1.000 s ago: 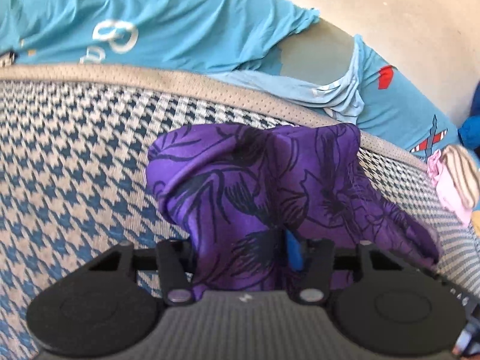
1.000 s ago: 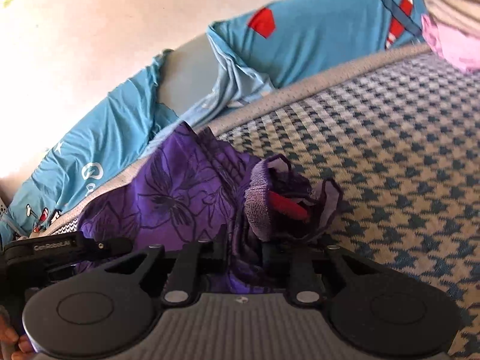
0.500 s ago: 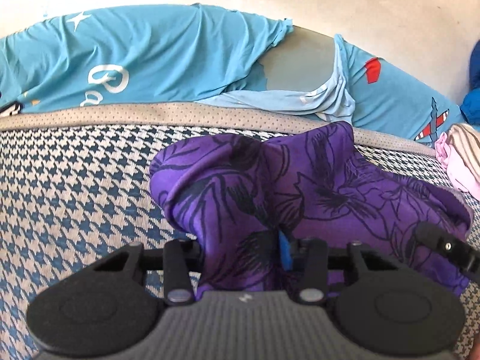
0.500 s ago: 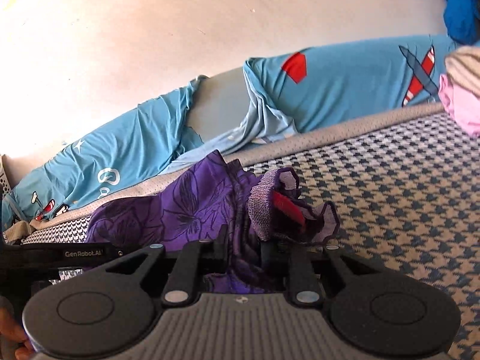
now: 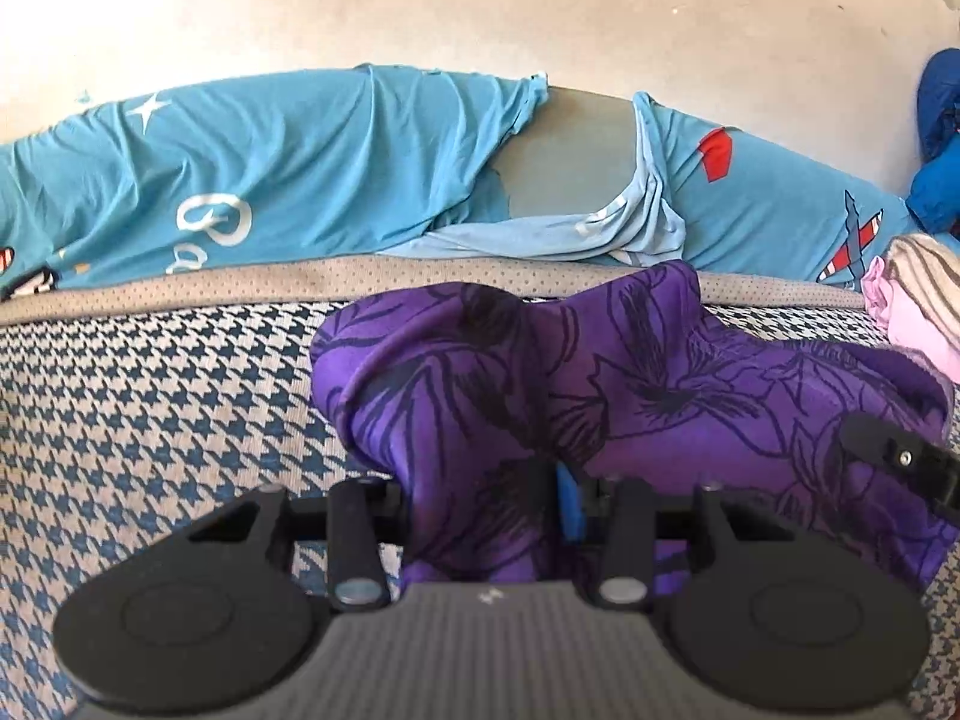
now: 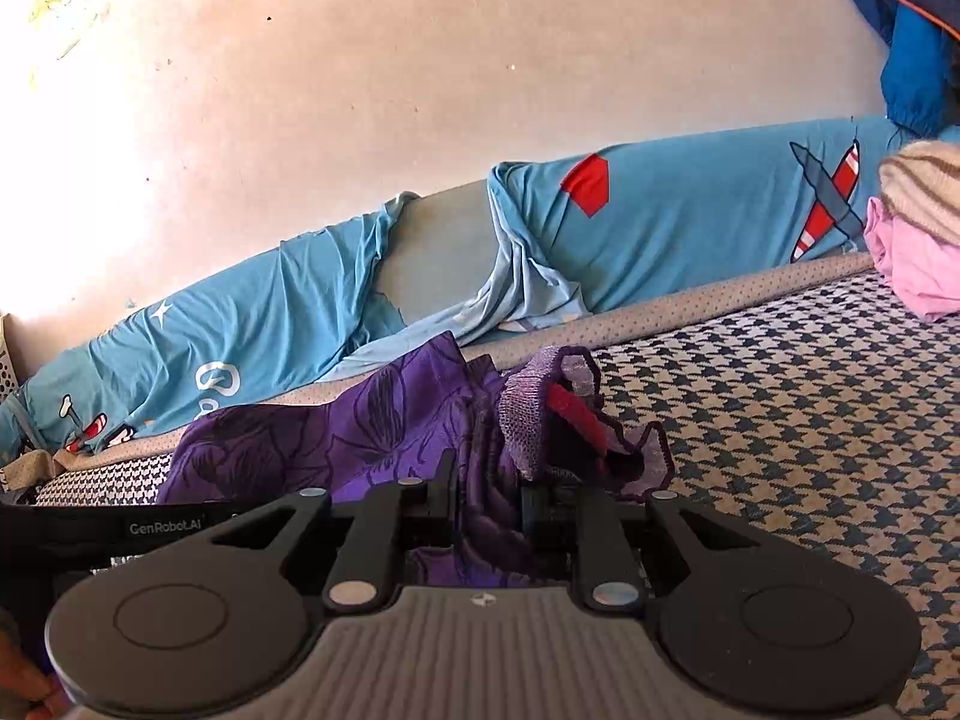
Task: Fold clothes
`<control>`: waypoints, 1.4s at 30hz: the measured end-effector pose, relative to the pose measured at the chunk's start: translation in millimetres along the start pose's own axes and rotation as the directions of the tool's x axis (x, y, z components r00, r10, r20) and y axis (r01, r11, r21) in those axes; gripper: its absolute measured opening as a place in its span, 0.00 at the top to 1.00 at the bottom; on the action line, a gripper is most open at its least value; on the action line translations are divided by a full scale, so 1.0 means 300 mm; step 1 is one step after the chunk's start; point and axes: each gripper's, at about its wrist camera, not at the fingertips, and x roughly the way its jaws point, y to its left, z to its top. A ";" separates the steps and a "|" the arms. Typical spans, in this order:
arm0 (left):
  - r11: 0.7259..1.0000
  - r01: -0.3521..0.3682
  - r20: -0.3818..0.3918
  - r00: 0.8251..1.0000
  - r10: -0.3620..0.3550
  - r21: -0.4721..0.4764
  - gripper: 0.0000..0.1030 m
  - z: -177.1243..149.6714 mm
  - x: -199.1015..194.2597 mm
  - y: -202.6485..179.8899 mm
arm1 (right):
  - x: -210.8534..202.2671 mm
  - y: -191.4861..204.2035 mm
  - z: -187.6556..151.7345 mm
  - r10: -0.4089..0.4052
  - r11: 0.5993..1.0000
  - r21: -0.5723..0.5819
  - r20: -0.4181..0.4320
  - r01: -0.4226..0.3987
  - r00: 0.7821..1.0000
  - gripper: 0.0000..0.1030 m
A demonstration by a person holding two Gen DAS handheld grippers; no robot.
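A purple garment with a dark flower print (image 5: 630, 396) is held bunched up above a blue-and-cream houndstooth bed cover (image 5: 150, 408). My left gripper (image 5: 486, 504) is shut on one bunch of the cloth. My right gripper (image 6: 489, 501) is shut on another bunch of the garment (image 6: 372, 432), beside a lilac ribbed hem with a red tag (image 6: 567, 408). The two grippers are close together; the right one shows at the right edge of the left wrist view (image 5: 900, 462), the left one at the left edge of the right wrist view (image 6: 120, 528).
A long pillow in a torn light-blue printed cover (image 5: 300, 168) lies along the wall behind the bed (image 6: 720, 210). A pink and striped pile of clothes (image 6: 918, 228) sits at the right on the bed. A dark blue jacket (image 6: 912, 36) hangs at the top right.
Both grippers have lifted and tilted up with the purple garment, so more wall and pillow show. Both grips on the cloth are unchanged.
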 end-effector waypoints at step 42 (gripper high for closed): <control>0.987 -0.020 0.100 0.995 0.004 0.160 0.62 0.053 -0.167 -0.486 | -0.309 -0.243 0.073 -0.111 0.986 0.148 0.232 0.078 0.966 0.82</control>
